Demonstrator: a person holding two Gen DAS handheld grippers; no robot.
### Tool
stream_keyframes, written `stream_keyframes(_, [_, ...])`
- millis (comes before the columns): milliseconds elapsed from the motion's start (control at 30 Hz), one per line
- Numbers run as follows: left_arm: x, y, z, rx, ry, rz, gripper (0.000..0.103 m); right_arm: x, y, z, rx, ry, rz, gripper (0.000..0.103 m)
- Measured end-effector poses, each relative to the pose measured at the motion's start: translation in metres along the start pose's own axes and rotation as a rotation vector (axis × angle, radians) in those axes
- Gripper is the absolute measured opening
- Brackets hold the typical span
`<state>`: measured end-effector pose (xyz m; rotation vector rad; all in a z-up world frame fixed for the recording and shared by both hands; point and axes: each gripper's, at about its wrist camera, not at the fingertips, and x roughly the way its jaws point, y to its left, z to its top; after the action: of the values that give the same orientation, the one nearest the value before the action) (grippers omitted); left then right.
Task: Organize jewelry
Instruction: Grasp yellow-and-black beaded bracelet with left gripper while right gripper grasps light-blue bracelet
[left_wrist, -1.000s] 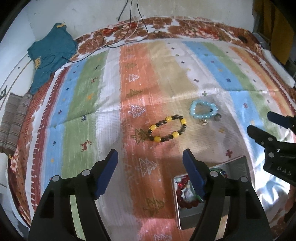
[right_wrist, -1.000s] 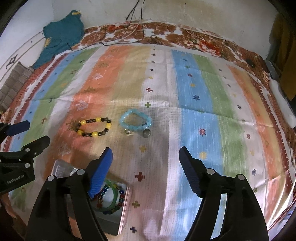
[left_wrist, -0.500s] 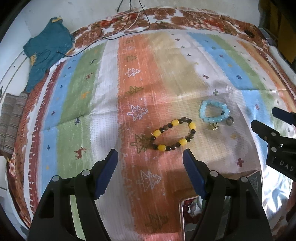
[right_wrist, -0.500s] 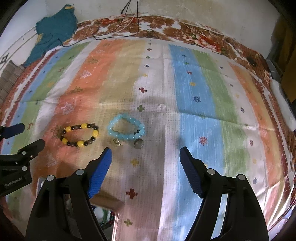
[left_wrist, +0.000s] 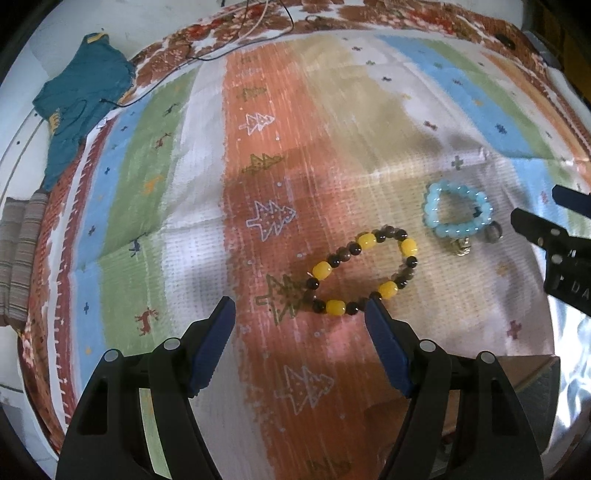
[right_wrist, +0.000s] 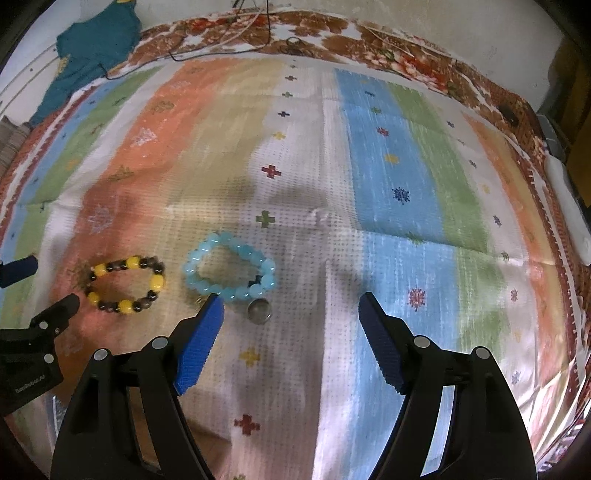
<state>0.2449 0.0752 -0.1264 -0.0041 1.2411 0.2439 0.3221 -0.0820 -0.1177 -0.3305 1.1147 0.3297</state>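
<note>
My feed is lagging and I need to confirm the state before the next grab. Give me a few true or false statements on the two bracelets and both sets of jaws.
1. The left gripper has its jaws open and empty. True.
2. The right gripper is shut on the light blue bracelet. False: its jaws are open and the bracelet lies on the striped cloth.
3. The yellow and dark bracelet lies on the orange stripe. True.
4. The two bracelets are tangled together. False: they lie side by side, apart.
5. The light blue bracelet carries small charms. True.
</note>
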Motion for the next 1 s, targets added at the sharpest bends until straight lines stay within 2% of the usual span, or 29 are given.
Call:
stream_keyframes(767, [0.047,0.001,0.014,0.02,0.072,0.009,0.068,0.058,-0.001,0.023,0.011,0.092,-0.005,0.075])
stream_keyframes(867, [0.049,0.003,0.017,0.013,0.072,-0.003,0.059,0.061,-0.001,0.022,0.008,0.093,-0.004,0.073])
stream_keyframes(933, [0.05,0.003,0.018,0.01,0.073,-0.019,0.041,0.061,-0.001,0.023,0.006,0.088,0.011,0.062])
stream_keyframes(1000, [0.05,0.0,0.018,0.018,0.077,-0.02,0.029,0.06,0.001,0.024,0.0,0.08,0.013,0.049])
